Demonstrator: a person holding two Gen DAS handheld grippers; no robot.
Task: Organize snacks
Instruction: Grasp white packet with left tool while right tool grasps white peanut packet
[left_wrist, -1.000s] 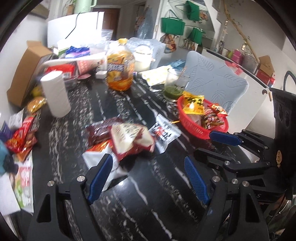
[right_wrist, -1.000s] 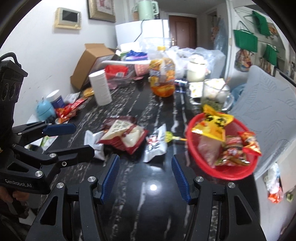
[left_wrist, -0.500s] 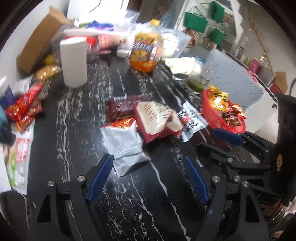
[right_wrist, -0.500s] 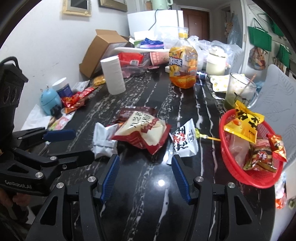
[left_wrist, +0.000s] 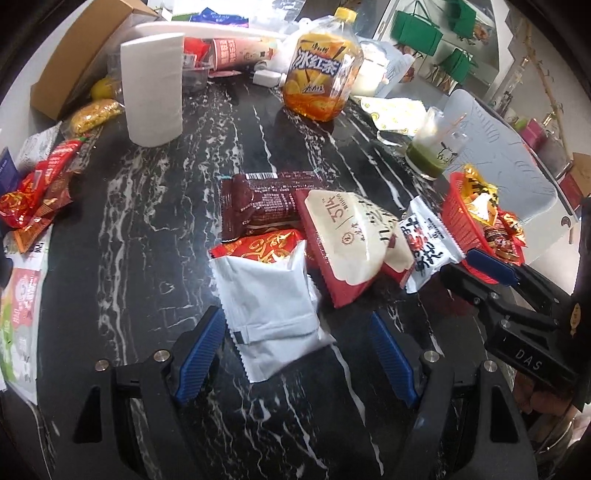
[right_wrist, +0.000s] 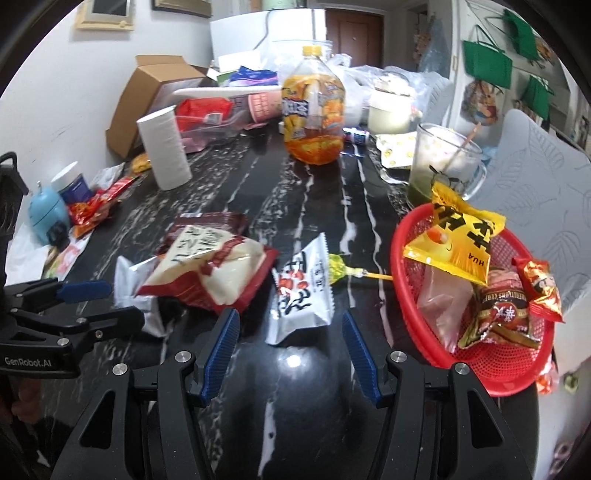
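Loose snack packets lie mid-table: a white packet (left_wrist: 271, 314), a red-and-white packet (left_wrist: 351, 240), a brown packet (left_wrist: 258, 206) and a small white packet with red print (right_wrist: 303, 291). My left gripper (left_wrist: 297, 354) is open, just in front of the white packet, its left finger beside the packet's edge. My right gripper (right_wrist: 290, 354) is open, just in front of the small white packet. A red basket (right_wrist: 491, 354) at the right holds several snacks, including a yellow bag (right_wrist: 458, 236).
A tea bottle (right_wrist: 314, 122), a paper roll (right_wrist: 164, 151), a glass mug of green drink (right_wrist: 439, 166), a cardboard box (right_wrist: 155, 96) and clutter fill the far end. Red wrappers (left_wrist: 37, 188) lie at the left edge. A lollipop (right_wrist: 343, 273) lies by the basket.
Both grippers have moved forward and down toward the packets. The left one now reaches the white packet; the right one is close to the small white packet. Both stay open.
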